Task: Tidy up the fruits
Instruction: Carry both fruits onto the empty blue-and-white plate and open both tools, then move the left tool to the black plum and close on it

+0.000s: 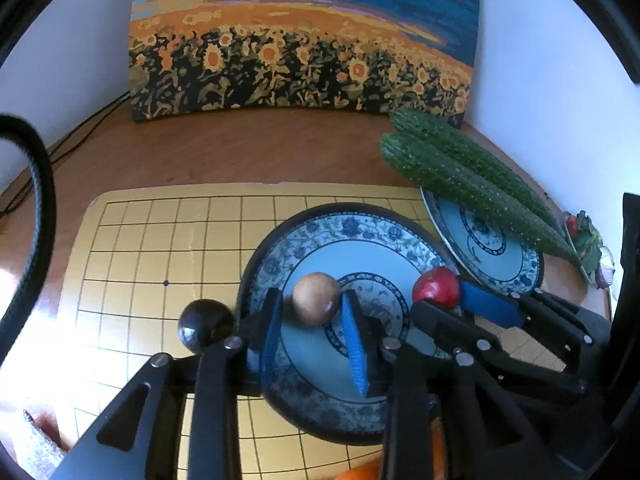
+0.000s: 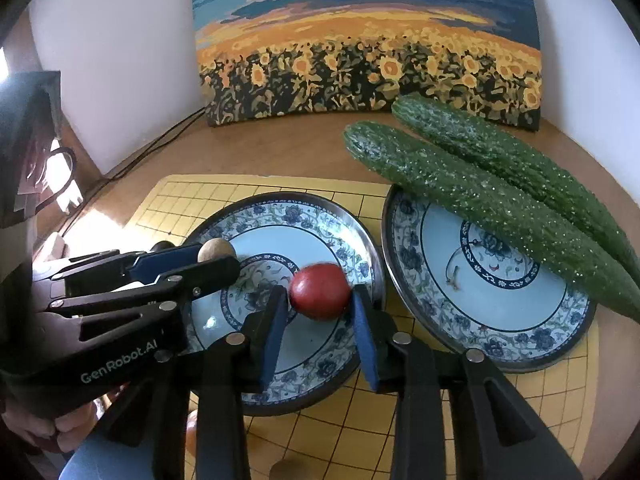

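Fruit sits between both pairs of fingers over the left blue-patterned plate (image 1: 280, 248), which serves as the landmark here. The left gripper (image 1: 310, 312) hangs above that plate's centre with a tan round fruit (image 1: 316, 298) between its blue pads; the fruit looks blurred, and the pads stand close on either side of it, yet whether they actually press it I cannot tell. The right gripper (image 2: 320, 300) hovers over the same plate's right half, with a red round fruit (image 2: 320, 291) between its pads, touching or nearly touching both; again the grip itself cannot be confirmed. In the left wrist view this red fruit (image 1: 436, 286) shows at the plate's right rim, by the other gripper's tips (image 1: 448, 300). A dark round fruit (image 1: 206, 324) lies just outside the plate's left edge on the yellow grid mat (image 1: 160, 240). To the right of the plate, just beside it, stands a second patterned plate (image 2: 480, 320) with two cucumbers (image 2: 480, 200) lying side by side across its far right rim, tips pointing toward the sunflower painting (image 2: 368, 40) that leans on the wall behind both plates. An orange fruit (image 1: 360, 472) peeks in at the near edge, below the plate.
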The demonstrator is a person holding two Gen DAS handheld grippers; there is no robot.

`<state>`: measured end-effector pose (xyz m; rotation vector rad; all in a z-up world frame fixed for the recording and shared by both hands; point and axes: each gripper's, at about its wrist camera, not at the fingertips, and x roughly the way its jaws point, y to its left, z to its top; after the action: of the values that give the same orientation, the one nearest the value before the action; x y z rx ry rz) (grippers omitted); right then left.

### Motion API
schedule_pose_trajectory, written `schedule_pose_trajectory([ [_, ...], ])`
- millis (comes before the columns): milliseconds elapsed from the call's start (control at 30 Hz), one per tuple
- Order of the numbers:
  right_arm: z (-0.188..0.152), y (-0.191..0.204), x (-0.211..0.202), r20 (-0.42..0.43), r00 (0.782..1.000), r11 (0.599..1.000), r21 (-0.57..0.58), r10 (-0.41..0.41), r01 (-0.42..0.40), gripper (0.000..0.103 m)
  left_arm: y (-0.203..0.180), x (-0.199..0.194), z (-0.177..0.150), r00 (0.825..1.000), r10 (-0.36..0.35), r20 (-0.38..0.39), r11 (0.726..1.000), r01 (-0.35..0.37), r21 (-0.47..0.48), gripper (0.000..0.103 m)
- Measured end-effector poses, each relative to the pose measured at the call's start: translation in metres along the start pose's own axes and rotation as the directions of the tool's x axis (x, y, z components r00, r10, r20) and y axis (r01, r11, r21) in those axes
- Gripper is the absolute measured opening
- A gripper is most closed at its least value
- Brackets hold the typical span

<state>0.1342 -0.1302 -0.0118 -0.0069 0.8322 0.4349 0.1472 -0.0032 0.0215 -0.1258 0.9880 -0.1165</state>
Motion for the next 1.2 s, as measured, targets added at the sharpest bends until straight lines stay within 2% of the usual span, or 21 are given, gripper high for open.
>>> schedule_pose_trajectory([
  [100,-0.001,-0.002,-0.004,0.013,1.000,1.000,0.012,0.012,-0.012,0.043,0.002,-0.004,-0.001,1.000,0.001,0.004,1.000,-0.001,-0.006,0.041],
  [300,0.000,-0.001,-0.017,0.034,0.999,1.000,0.007,0.010,-0.010,0.055,0.005,-0.013,-0.002,1.000,-0.025,0.003,1.000,0.025,-0.016,0.043],
  [433,-0.002,0.000,-0.023,0.039,0.999,1.000,0.000,0.018,-0.018,0.056,0.003,-0.018,-0.004,1.000,-0.013,0.010,1.000,0.013,0.004,0.048],
  [800,-0.011,-0.008,-0.037,0.040,0.999,0.999,0.031,0.008,-0.010,0.056,0.008,-0.039,-0.012,1.000,-0.007,0.030,0.999,0.006,0.045,0.049],
  [1200,-0.026,-0.021,-0.056,0.032,0.999,0.994,0.109,0.022,-0.026,0.056,0.032,-0.049,-0.018,0.997,0.057,0.061,0.996,-0.061,0.063,0.049],
])
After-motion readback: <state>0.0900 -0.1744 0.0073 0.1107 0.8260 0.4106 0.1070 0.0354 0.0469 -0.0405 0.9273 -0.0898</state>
